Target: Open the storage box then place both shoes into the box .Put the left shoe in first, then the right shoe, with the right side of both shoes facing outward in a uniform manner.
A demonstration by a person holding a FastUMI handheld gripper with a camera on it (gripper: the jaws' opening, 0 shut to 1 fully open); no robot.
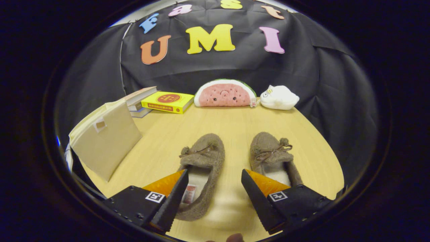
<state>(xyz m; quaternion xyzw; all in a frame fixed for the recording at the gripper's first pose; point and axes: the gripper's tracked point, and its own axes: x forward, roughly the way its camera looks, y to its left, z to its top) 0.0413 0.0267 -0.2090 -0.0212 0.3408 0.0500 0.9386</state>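
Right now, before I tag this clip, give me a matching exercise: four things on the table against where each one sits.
Things:
1. storage box
2. yellow book
3. watermelon plush
4. left shoe

Places:
A. at the back wall, beside the white plush
B. just ahead of the open gripper, next to the right shoe
C. at the table edge, closed, nearer than the books
D. between the stacked books and the watermelon plush

Pairs: 1-C, 2-D, 3-A, 4-B
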